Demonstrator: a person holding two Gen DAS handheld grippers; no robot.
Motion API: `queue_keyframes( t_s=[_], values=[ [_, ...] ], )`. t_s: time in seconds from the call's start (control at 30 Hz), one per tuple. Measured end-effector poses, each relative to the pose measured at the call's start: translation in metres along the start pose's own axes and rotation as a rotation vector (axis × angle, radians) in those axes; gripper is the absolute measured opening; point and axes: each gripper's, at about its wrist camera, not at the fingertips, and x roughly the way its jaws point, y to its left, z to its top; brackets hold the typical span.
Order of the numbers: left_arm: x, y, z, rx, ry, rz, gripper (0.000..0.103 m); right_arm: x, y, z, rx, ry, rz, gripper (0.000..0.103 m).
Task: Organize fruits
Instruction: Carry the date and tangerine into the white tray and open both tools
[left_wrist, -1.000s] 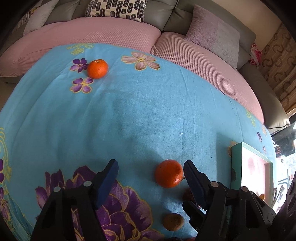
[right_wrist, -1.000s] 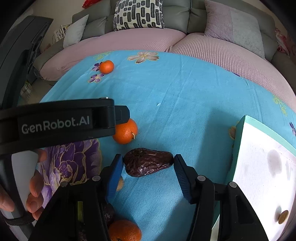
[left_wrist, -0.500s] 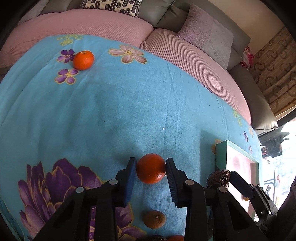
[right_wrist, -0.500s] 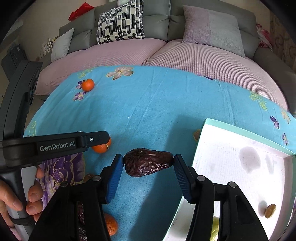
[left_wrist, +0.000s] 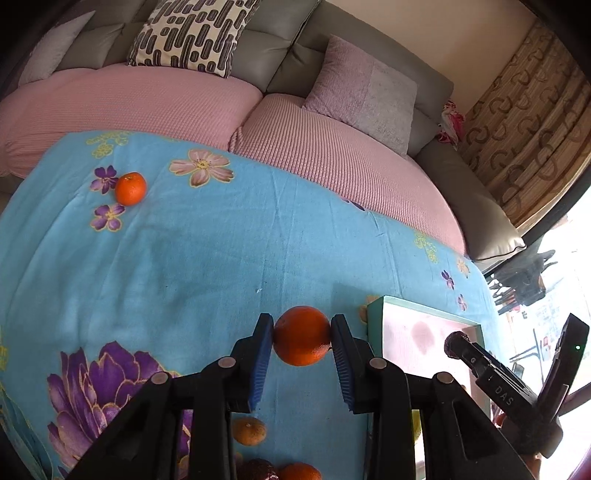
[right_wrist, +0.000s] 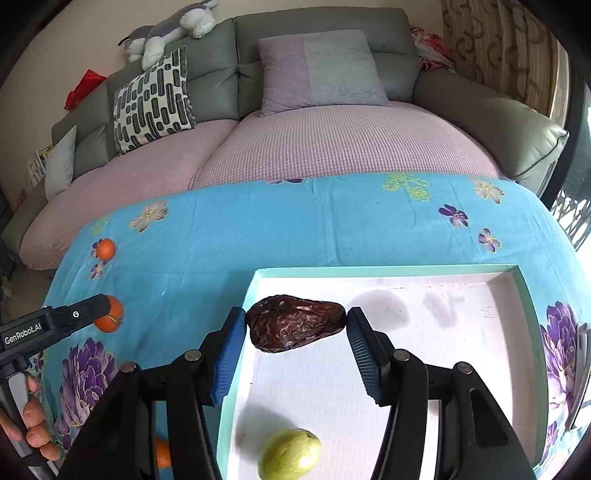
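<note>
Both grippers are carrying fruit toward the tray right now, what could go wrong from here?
1. The right gripper grips the wrinkled date only by its tapered ends; it may pivot or slip out.
2. Released here, the date might roll into the green fruit in the tray.
3. The left gripper carries its orange toward the same tray, so the two grippers may collide.

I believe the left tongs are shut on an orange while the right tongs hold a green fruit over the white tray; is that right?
Not quite: the right tongs hold a dark brown wrinkled fruit, as the right wrist view shows. The green fruit lies in the white tray. The left tongs are indeed shut on an orange.
</note>
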Motion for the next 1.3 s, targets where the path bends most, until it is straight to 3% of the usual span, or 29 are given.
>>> queue_keyframes(
  t_s=[0.3,0.63,0.97,1.3],
  values=[
    [0.009,-0.069,-0.017,0.164,0.034,-0.071,0.034,-0.023,-0.074,0.002,0.149,-0.024,-0.171,0.058],
    [0.045,-0.129,-0.052,0.339,0.106,-0.089,0.034,-0.031,-0.108,-0.002,0.228,-0.026,-0.191,0.058],
    [0.078,-0.125,-0.068,0.336,0.186,-0.059,0.034,0.009,-0.122,-0.015,0.268,0.088,-0.182,0.058],
    [0.083,-0.121,-0.069,0.324,0.208,-0.042,0.034,0.023,-0.125,-0.02,0.268,0.13,-0.201,0.058]
  ],
)
